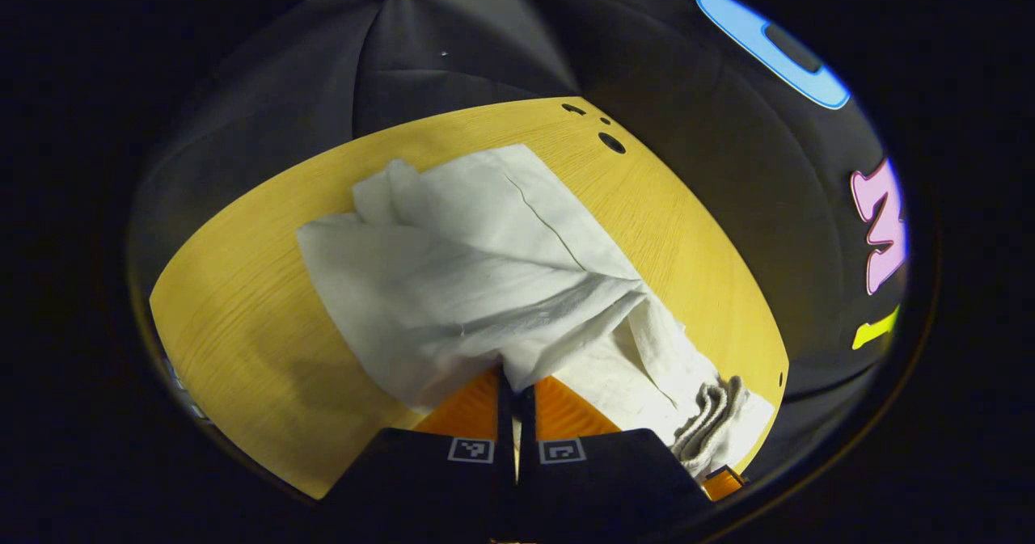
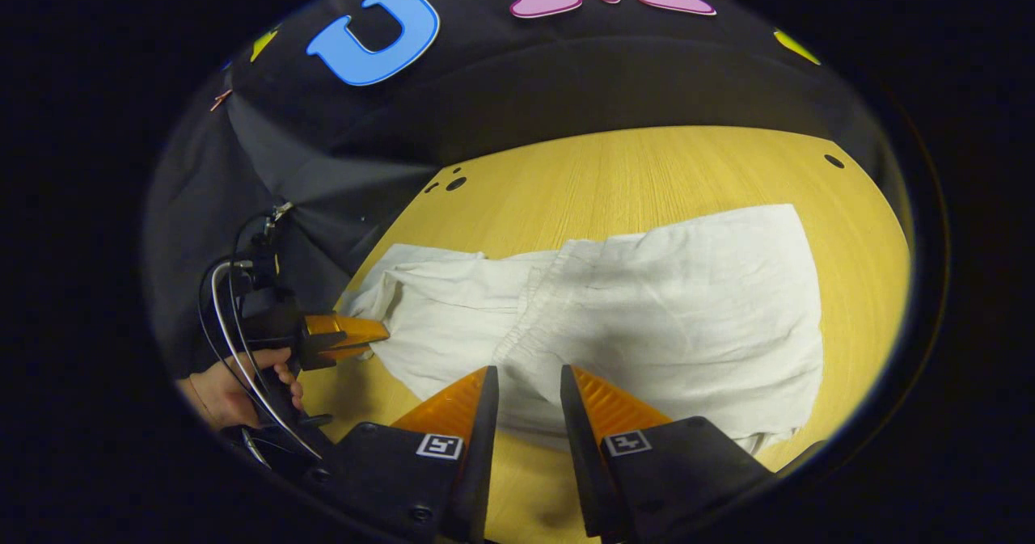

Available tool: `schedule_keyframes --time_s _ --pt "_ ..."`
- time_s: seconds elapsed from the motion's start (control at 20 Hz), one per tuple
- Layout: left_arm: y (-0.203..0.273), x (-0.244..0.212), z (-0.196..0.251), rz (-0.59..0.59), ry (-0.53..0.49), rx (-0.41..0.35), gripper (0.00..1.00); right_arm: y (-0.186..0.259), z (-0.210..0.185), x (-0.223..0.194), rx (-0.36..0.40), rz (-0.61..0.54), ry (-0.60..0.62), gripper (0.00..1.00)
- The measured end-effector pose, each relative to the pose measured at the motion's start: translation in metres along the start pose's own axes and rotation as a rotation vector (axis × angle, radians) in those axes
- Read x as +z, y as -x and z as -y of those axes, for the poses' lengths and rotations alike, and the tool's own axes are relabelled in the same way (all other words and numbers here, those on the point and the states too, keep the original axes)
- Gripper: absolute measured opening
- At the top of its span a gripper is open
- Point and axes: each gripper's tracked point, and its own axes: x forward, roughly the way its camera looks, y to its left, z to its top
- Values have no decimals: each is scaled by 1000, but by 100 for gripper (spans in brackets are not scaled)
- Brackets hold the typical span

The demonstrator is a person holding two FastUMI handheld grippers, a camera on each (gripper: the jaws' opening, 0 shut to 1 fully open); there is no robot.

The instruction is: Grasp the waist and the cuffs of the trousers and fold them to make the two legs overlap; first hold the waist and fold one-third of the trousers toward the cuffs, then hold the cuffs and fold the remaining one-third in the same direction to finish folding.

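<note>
Item: trousers (image 2: 647, 301), flat on table (image 2: 647, 172), long axis crosswise before me. My left gripper (image 1: 515, 382): clamped on cuff end. My right gripper (image 2: 527, 382): fingers apart, at the waistband, nearer.

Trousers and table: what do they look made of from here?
Trousers: thin woven fabric, probably cotton or linen, matte off-white; it creases softly and bunches where the left gripper pinches it. Table: wood or wood-look laminate, smooth yellow top with fine straight grain lines.
</note>
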Motion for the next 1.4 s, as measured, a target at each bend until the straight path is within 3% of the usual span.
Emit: schedule_keyframes --time_s 0.05,0.1,0.3,0.45,0.7,0.75,0.8,0.95,1.4 --pt "0 1 1 4 10 -3 6 6 6 0 -10 4 -6 34" --pt "0 1 0 4 17 -9 6 13 15 1 -22 7 -14 48" --pt "8 9 5 16 70 -35 6 45 59 1 -82 27 -46 48" --pt "28 19 27 62 48 -95 6 68 87 -1 -117 43 -80 48" --pt "56 36 73 155 -85 -162 9 95 131 3 -175 90 -147 48" --pt "63 40 85 179 -119 -178 5 99 137 2 -185 93 -156 48" --pt "67 43 97 203 -151 -192 9 104 143 2 -193 95 -163 48" --pt "83 44 135 242 -243 -230 5 115 161 2 -213 110 -176 48" --pt "107 -11 243 268 -554 -335 5 150 210 12 -259 177 -228 48"
